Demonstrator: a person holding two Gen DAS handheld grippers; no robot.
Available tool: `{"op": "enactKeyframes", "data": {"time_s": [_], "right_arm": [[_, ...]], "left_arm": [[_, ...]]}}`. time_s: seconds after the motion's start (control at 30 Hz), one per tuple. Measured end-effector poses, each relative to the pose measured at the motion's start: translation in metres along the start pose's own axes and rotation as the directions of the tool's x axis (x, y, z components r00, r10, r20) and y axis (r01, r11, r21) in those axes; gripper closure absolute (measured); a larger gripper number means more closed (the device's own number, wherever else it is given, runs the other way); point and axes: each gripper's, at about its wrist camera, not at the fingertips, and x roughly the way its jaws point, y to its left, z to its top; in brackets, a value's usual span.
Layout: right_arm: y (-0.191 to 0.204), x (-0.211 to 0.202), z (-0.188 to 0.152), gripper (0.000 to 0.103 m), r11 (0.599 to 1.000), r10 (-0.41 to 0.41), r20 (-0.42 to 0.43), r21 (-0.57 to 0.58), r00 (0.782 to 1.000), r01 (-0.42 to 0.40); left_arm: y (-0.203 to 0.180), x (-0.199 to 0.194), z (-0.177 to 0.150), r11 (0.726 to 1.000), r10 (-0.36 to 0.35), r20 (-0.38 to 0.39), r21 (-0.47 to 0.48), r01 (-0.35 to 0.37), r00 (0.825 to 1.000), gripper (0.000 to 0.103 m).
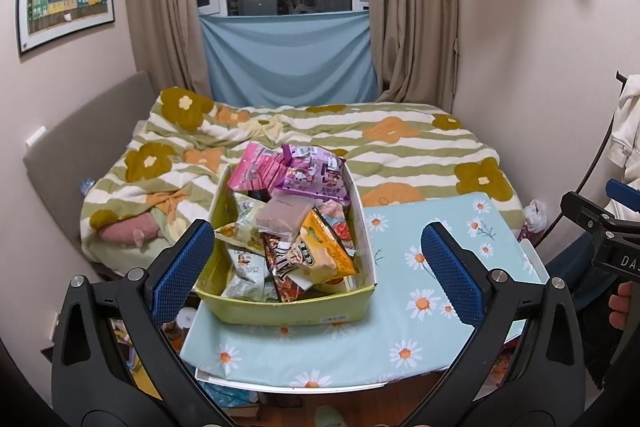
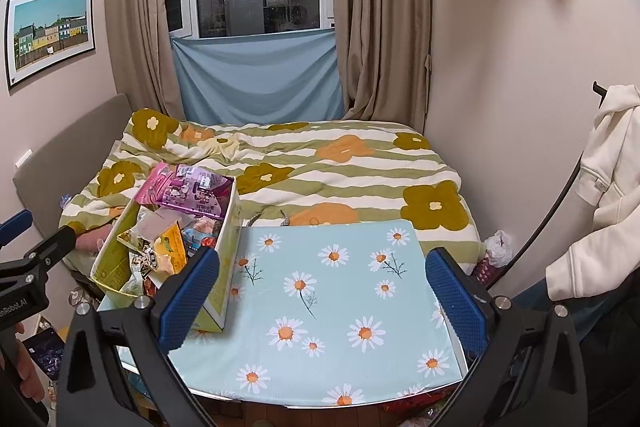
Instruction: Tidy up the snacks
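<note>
A yellow-green cardboard box [image 1: 292, 309] heaped with snack packets stands on the left part of a small table with a daisy-print cloth [image 1: 432, 291]. On top lie pink and purple packets [image 1: 308, 175], an orange packet [image 1: 326, 247] and a grey-brown pouch [image 1: 284, 217]. My left gripper [image 1: 316, 267] is open, held back above the box's near end, nothing between its blue pads. In the right wrist view the box [image 2: 218, 279] is at the left, and my right gripper [image 2: 320, 295] is open over the bare cloth [image 2: 340, 307].
A bed with a green-striped floral blanket [image 1: 400, 151] lies right behind the table. A window with beige curtains [image 1: 416, 7] is at the back. A white hoodie [image 2: 604, 195] hangs at the right. Clutter lies on the floor under the table's left edge [image 1: 180, 323].
</note>
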Motion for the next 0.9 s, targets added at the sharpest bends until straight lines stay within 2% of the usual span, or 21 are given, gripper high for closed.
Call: {"op": "enactKeyframes", "data": {"time_s": [0.53, 0.9], "right_arm": [[0.0013, 0.0002, -0.0013, 0.0, 1.0, -0.001, 0.002, 0.001, 1.0, 0.001], [0.0007, 0.0007, -0.0014, 0.0, 1.0, -0.001, 0.0, 0.002, 1.0, 0.001]], "left_arm": [[0.0046, -0.0006, -0.0028, 1.0, 0.0, -0.005, -0.019, 0.0, 1.0, 0.0], [0.0094, -0.0013, -0.0039, 1.0, 0.03, -0.004, -0.005, -0.03, 1.0, 0.0]]}}
